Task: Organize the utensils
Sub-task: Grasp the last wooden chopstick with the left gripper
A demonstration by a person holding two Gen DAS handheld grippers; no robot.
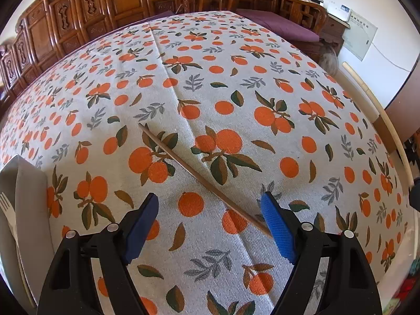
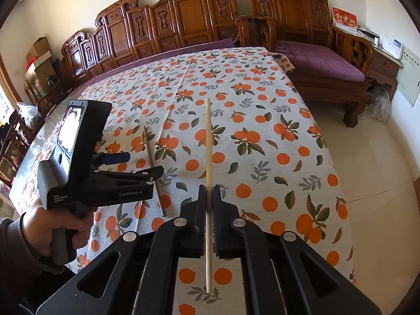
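The right gripper (image 2: 209, 204) pinched a pale chopstick (image 2: 208, 144) aloft while the left gripper (image 1: 210, 220), spread wide, straddled the darker chopstick (image 1: 194, 169), seemingly to pair them.

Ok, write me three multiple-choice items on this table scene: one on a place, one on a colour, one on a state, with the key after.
1. Where does the dark brown chopstick lie?
A. Flat on the orange-print tablecloth
B. In the grey tray
C. On the purple sofa cushion

2. What colour are the left gripper pads?
A. Red
B. Blue
C. White

3. What is the state of the right gripper?
A. Wide open and empty
B. Shut on a fork
C. Shut on the pale chopstick

Key: 1 A, it lies diagonally on the cloth ahead of the open left gripper; 2 B, both pads show blue in the left wrist view; 3 C, the pale stick runs between the closed fingers in the right wrist view.
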